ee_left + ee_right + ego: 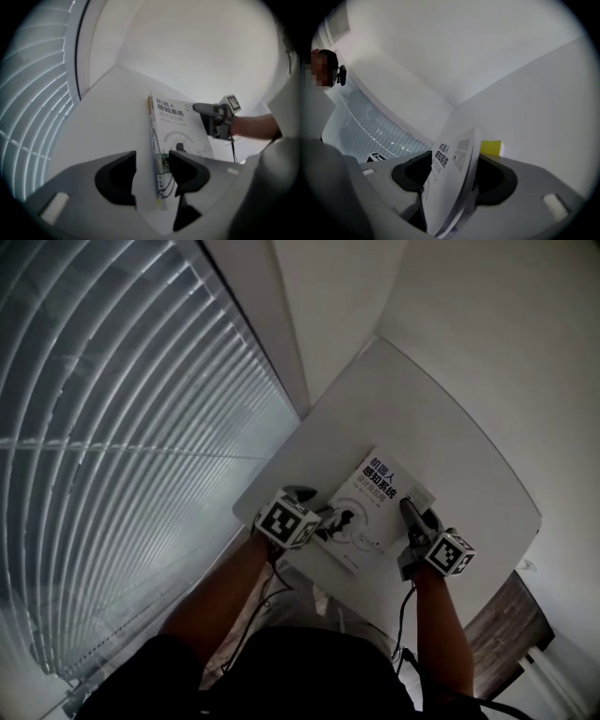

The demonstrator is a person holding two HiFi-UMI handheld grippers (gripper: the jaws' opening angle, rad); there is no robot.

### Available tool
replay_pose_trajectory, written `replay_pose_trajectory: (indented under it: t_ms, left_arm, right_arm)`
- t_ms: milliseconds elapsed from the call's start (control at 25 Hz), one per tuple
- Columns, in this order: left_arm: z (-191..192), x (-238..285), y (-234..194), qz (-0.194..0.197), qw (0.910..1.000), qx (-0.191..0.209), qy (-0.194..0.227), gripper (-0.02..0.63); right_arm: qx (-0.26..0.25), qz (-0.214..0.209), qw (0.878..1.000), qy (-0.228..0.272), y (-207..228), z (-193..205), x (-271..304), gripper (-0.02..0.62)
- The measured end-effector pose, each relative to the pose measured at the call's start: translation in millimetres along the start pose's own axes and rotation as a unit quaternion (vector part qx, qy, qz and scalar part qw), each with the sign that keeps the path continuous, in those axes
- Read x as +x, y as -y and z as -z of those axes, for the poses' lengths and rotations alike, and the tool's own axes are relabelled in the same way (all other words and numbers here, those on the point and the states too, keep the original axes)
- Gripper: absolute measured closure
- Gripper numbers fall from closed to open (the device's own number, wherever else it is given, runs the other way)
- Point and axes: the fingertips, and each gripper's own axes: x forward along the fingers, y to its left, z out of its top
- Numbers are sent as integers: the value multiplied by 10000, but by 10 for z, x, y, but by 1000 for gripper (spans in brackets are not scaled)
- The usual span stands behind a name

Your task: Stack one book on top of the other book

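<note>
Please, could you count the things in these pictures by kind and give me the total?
Books: 2 (the white book on top, the lower book showing only an edge)
Grippers: 2 (left gripper, right gripper)
Table: 1
Total: 5

A white book point(454, 154) between the jaws
Jaws of the right gripper point(452, 178) stand apart round it; a yellow thing point(491, 147) sits behind.

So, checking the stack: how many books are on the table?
2. The white book lies on top; a yellow-edged book peeks out beneath it, mostly hidden.
</note>
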Motion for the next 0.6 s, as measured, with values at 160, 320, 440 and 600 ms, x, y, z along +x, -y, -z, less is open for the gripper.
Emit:
replay_pose_trajectory:
  t_ms: [160,320,440,600]
  left_arm:
    - [-24,-13,-20,-153,9998,47,70,370]
    - [52,-20,-49,-337,9992,118,179,370]
    - [-1,-29,-86,-608,9972,259,362,372]
    - [-135,-203,-177,-905,9931,404,624,426]
  right_arm:
    - [-194,71,9998,74,-28,-27,-55,240]
    - [-464,271,9985,131,16,53,-137,153]
    - [-502,425,9974,307,92,36,-252,132]
    - [-479,327,9970,513,-21,-4,-365,130]
